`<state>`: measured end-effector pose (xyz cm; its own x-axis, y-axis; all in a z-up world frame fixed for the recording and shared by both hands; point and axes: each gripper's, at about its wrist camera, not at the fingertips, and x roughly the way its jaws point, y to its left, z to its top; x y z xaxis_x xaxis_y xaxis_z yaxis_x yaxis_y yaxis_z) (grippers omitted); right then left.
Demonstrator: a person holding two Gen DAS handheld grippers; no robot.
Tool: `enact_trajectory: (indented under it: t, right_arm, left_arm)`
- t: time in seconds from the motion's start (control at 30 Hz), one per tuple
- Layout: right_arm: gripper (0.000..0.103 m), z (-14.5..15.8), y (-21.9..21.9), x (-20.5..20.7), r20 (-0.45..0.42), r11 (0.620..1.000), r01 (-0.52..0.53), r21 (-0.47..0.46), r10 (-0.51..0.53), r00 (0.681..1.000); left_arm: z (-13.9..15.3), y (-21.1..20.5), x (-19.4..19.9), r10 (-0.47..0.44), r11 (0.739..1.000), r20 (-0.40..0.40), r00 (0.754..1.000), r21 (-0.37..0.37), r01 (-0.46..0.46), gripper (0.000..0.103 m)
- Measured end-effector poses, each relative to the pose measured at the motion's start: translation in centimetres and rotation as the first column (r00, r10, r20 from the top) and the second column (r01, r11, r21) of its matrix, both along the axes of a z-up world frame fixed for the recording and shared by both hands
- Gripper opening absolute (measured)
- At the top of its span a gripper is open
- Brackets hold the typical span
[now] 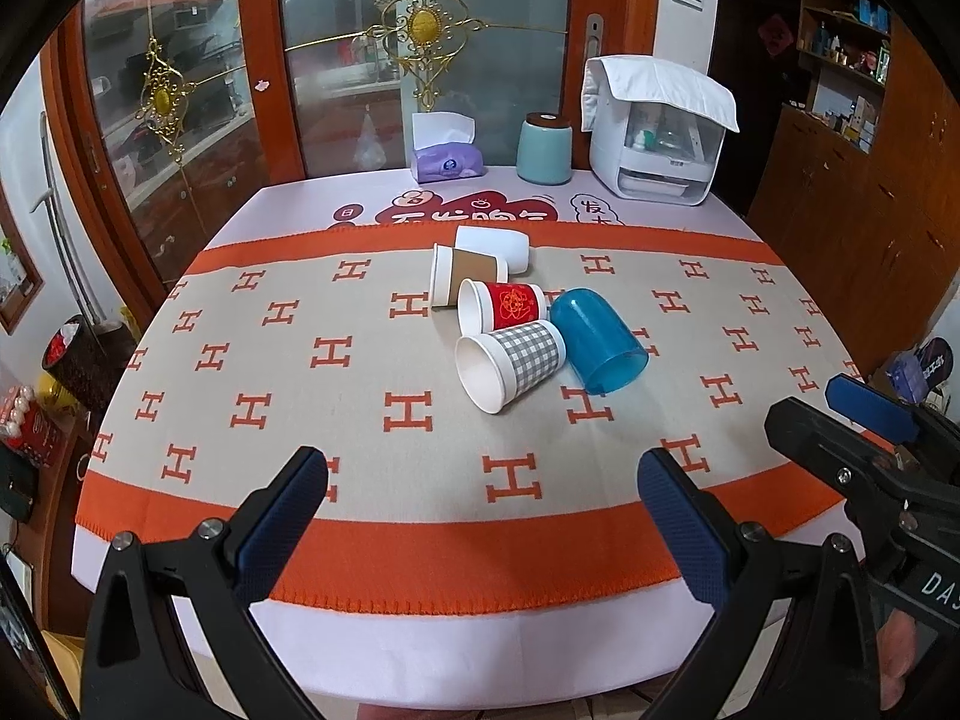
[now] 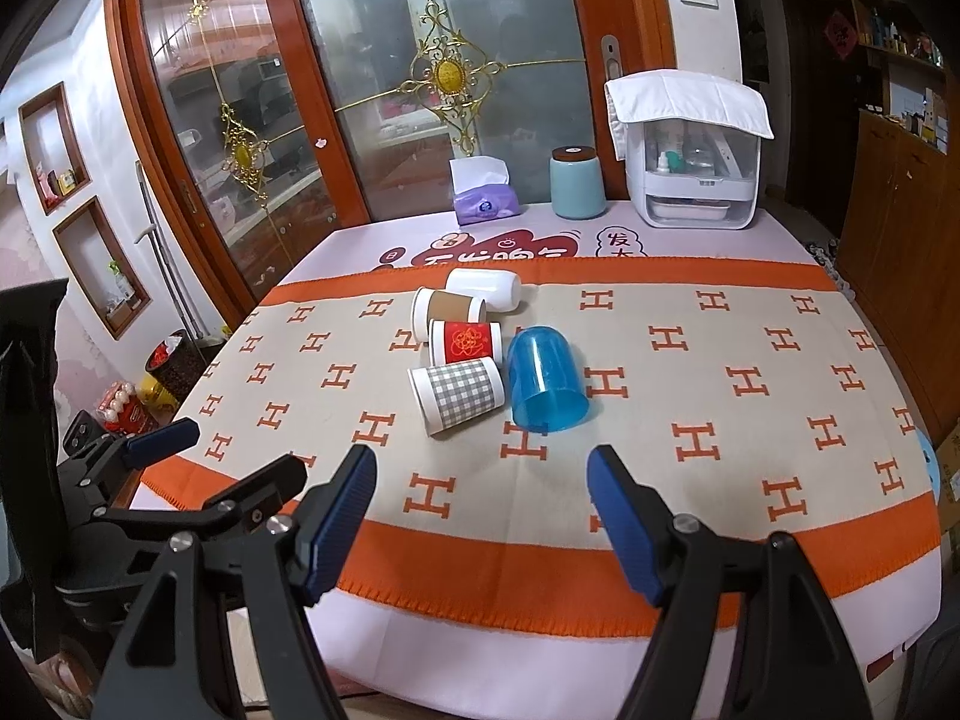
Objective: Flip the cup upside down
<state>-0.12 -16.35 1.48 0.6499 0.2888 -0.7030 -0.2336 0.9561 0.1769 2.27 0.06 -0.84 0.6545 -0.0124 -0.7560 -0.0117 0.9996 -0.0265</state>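
Several cups lie clustered mid-table on the orange H-patterned cloth. A blue translucent plastic cup stands upside down. Beside it, on their sides, lie a grey-checked paper cup, a red paper cup, a brown-sleeved paper cup and a white cup. My left gripper is open and empty near the front edge. My right gripper is open and empty, also short of the cups; it shows at the right in the left wrist view.
At the table's back stand a purple tissue box, a teal canister and a white appliance under a cloth. Glass doors rise behind. A wooden cabinet is at right; a bin sits at left.
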Motion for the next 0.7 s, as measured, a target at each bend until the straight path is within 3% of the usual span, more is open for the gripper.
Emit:
enact_trajectory:
  t: [0.7]
  right_arm:
    - [0.073,-0.9,-0.1,3.1,-0.022,1.000,0.014,0.002,-0.014,1.000]
  left_arm:
    - [-0.9,-0.4,3.2,-0.022,1.000,-0.022,0.999,0.017,0.023,0.100]
